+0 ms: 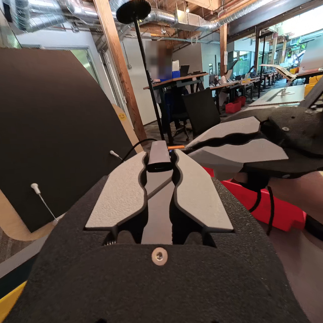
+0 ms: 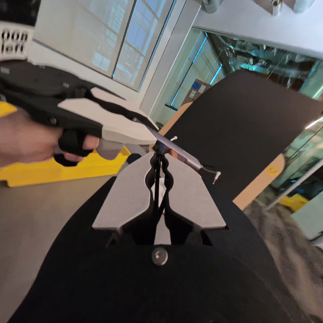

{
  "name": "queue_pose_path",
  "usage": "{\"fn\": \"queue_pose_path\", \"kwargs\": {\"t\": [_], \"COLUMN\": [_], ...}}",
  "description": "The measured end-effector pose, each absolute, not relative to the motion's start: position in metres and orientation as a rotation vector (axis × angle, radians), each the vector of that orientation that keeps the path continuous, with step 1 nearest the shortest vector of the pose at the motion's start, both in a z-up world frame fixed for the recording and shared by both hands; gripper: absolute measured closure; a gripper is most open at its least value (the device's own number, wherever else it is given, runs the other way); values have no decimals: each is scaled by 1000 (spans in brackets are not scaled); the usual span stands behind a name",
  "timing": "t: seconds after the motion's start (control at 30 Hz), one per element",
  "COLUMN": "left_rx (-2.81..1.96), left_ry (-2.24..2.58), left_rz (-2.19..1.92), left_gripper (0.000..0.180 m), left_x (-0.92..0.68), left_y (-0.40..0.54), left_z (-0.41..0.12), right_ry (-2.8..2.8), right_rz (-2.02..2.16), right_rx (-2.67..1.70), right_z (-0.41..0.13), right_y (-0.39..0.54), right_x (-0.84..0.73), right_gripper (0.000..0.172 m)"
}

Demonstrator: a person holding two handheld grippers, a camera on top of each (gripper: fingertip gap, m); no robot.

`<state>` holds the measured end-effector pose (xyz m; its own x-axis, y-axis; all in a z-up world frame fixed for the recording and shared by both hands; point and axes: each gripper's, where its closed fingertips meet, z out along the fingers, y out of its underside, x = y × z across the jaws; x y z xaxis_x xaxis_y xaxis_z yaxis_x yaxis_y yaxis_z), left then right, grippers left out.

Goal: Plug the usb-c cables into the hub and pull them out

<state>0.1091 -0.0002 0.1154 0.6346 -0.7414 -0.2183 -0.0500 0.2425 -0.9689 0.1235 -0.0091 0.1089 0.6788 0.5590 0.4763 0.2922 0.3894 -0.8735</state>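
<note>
left gripper point(image 1: 160, 158): jaws part open, clamped on the near end of the hub point(image 1: 158, 155); both pads press its sides
hub: grey slab, held up off the table, long axis pointing away to 12 o'clock in the left wrist view; end port faces the camera
hub tail: black lead point(image 1: 139, 142) leaves the far end, curving off to 9 o'clock
right gripper point(image 2: 159, 153): jaws almost shut, pinched on a black usb-c cable point(image 2: 157, 183); cable runs back between the fingers toward 6 o'clock
plug point(image 2: 160, 147): black, at the right gripper's tips, touching the hub's side edge (how deep it sits in the port: cannot tell, blurred)
hub from the right wrist view point(image 2: 174, 148): runs diagonally, 10 o'clock to 4 o'clock, with the left gripper on the 10 o'clock end
orange plug point(image 1: 175, 147): sticks out of the hub's side toward 3 o'clock, just beyond the left fingertips
right gripper in the left wrist view point(image 1: 187, 148): comes in from 3 o'clock, tips at the hub's right side
hand point(image 2: 26, 138): wraps the left gripper's black grip, at 9 o'clock in the right wrist view
black board point(image 1: 52, 131): behind the hub, at 9 o'clock, with two white pins in it
bins: red one point(image 1: 262, 206) under the right gripper, yellow one point(image 2: 61, 167) under the left
</note>
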Motion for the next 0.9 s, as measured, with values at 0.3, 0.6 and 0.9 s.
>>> {"fn": "queue_pose_path", "kwargs": {"t": [0.3,0.6,0.9], "left_rx": [-1136,-1111,-1037], "left_ry": [717,720,692], "left_rz": [-394,-381,-342], "left_gripper": [156,156,156], "left_x": [108,106,101], "left_y": [-2,-4,-14], "left_z": [121,123,132], "right_ry": [-727,-695,-675], "right_rz": [538,744,861], "right_rx": [-1264,-1290,-1272], "right_z": [108,106,110], "right_y": [-6,-9,-17], "right_x": [123,119,112], "right_gripper": [166,166,165]}}
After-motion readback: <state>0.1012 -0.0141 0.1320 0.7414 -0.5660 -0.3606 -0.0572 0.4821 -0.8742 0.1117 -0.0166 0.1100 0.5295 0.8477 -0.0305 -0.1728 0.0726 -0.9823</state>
